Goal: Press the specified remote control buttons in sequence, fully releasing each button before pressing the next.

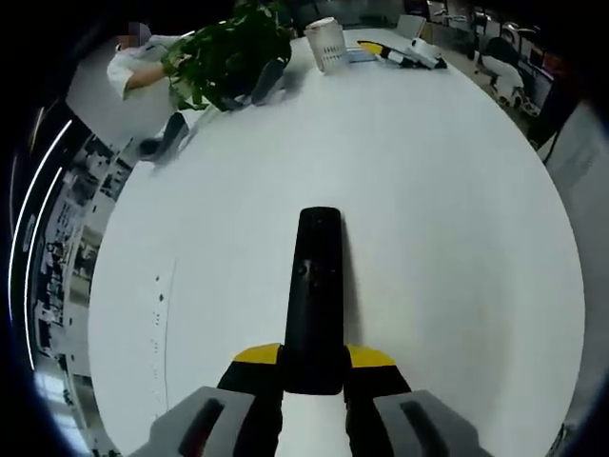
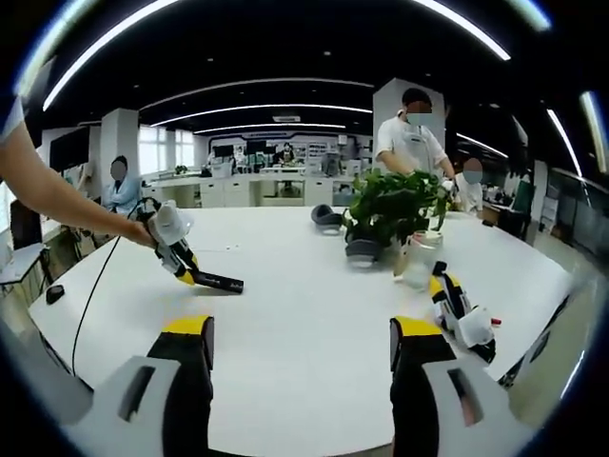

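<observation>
- Left gripper view: you look down along a white round worktop (image 1: 428, 238), bare over most of its surface, with faint small marks near its left edge.
- Far end of the worktop: a leafy green plant (image 1: 233, 52), a white ribbed cup (image 1: 326, 43) beside it, and a spare gripper (image 1: 404, 54) with yellow and black parts lying flat near the rim. Two dark grey rounded items lie by the plant; you cannot tell what they are.
- A person in a white top (image 1: 133, 67) stands beyond the plant. Office chairs and desks lie past the worktop's edge.
- Your left gripper (image 1: 314, 376) is closed on the near end of the black remote control (image 1: 317, 286), yellow-tipped jaws pressing either side. The remote points straight away from you, its far end resting on or just over the worktop; which, you cannot tell.
- Right gripper view: an open-plan office with long ceiling light strips, white columns and rows of desks. Several people stand or sit behind the worktop (image 2: 304, 314).
- Your right gripper (image 2: 302, 343) stands wide, jaws well apart, nothing between them, hovering above the near part of the worktop.
- Your left gripper (image 2: 176, 249) appears at left in a hand, holding the remote control (image 2: 217, 281) low over the worktop, a cable trailing off it.
- The plant (image 2: 395, 205) stands right of centre; the spare gripper (image 2: 461, 309) lies near the right rim.
</observation>
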The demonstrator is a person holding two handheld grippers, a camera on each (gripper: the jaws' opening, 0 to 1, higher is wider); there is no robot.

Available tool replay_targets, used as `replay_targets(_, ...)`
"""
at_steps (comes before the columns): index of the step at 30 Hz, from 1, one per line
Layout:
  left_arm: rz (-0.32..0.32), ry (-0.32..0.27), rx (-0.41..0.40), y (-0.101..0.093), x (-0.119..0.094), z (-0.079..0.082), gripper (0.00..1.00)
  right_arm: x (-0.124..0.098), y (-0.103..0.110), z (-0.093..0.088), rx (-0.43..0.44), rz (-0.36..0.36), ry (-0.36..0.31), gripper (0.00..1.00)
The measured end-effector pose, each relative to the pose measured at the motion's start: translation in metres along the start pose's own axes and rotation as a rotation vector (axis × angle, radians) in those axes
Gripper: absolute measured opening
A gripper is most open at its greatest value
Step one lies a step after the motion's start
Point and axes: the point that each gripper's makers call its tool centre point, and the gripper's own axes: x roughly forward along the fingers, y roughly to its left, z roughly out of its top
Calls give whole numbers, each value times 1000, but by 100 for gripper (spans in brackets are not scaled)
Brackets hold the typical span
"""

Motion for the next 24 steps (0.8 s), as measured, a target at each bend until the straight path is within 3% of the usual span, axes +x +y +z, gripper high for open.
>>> replay_targets(14, 10, 34, -15, 22, 5, -10, 23, 0, -1, -1, -9, -16, 11, 79)
replay_targets(24, -12, 62, -15, 22, 12, -18, 23, 1, -1, -2, -9, -18, 18, 79)
